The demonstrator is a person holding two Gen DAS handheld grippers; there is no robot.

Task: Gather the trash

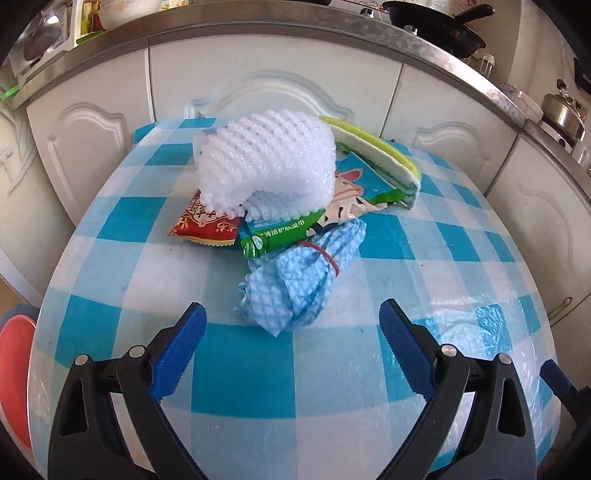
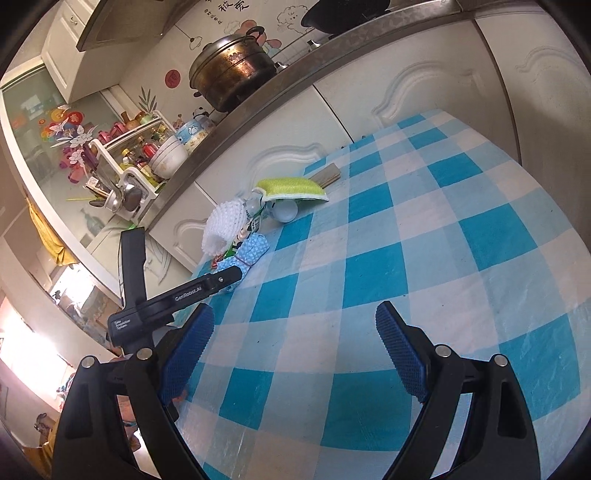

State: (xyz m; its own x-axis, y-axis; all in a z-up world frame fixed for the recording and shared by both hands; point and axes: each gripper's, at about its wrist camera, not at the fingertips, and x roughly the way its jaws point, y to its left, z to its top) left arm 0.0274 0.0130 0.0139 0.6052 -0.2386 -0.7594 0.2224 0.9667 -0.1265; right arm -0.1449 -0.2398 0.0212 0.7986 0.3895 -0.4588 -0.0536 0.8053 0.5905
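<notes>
I have the bench [image 1: 424, 236] in both views, covered in a blue and white checked cloth, with white cabinet doors [image 1: 258, 85] behind it and a steel-edged worktop [image 1: 424, 40] above those. On that worktop I can see a dark frying pan [image 1: 439, 26] in the left view and a big tarnished pot [image 2: 231, 70] in the right view.

The trash sits in one heap toward the far side of the bench. The white foam net [image 1: 266, 162] is the biggest piece and lies on top of the wrappers. A yellow and green sponge [image 1: 380, 155] leans at a tilt just behind it to the right. A cartoon-printed wrapper [image 1: 354, 192] lies under the foam, with a red snack packet [image 1: 203, 221] poking out on the left and a green wrapper [image 1: 280, 232] in front. The crumpled blue cloth [image 1: 299, 288], bound with a red rubber band [image 1: 325, 254], lies nearest to my left gripper [image 1: 291, 354].

My left fingers stand wide, empty, with the blue cloth just ahead of the tips and not between them. My right gripper [image 2: 295, 354] is also wide and empty, over bare checked cloth, well apart from the heap. In the right view the left gripper's black arm reaches toward the blue cloth [image 2: 243, 254]
</notes>
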